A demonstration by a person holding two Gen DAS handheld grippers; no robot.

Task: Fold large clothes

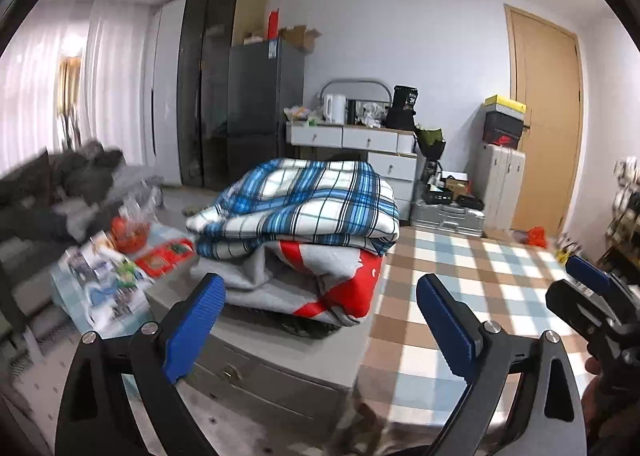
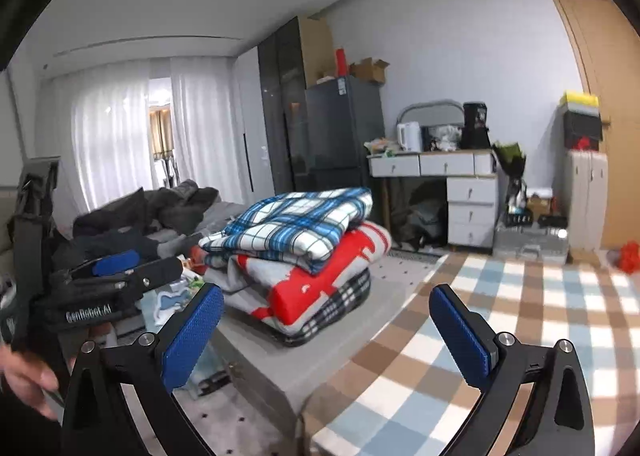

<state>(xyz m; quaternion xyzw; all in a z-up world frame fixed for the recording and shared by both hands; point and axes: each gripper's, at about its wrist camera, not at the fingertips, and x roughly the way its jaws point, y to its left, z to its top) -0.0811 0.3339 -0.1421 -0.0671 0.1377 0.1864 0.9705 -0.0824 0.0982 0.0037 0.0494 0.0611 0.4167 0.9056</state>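
Observation:
A folded blue-and-white plaid cloth [image 1: 304,203] lies on top of a folded grey-and-red cloth [image 1: 332,280] on a low grey table [image 1: 280,372]. The stack also shows in the right wrist view, plaid [image 2: 296,223] over red-and-grey [image 2: 320,280], with a black-checked layer underneath. My left gripper [image 1: 320,316] is open and empty, held just short of the stack. My right gripper [image 2: 326,328] is open and empty, to the right of the left one [image 2: 116,272]. The right gripper's blue tip shows at the right edge of the left wrist view [image 1: 588,280].
A brown, blue and white checked cloth [image 1: 460,296] covers the surface to the right of the stack. Snack packets and a red bag [image 1: 128,236] lie on the table's left. A sofa with dark clothes [image 2: 132,215], a desk with drawers [image 2: 440,171], a fridge and a door stand behind.

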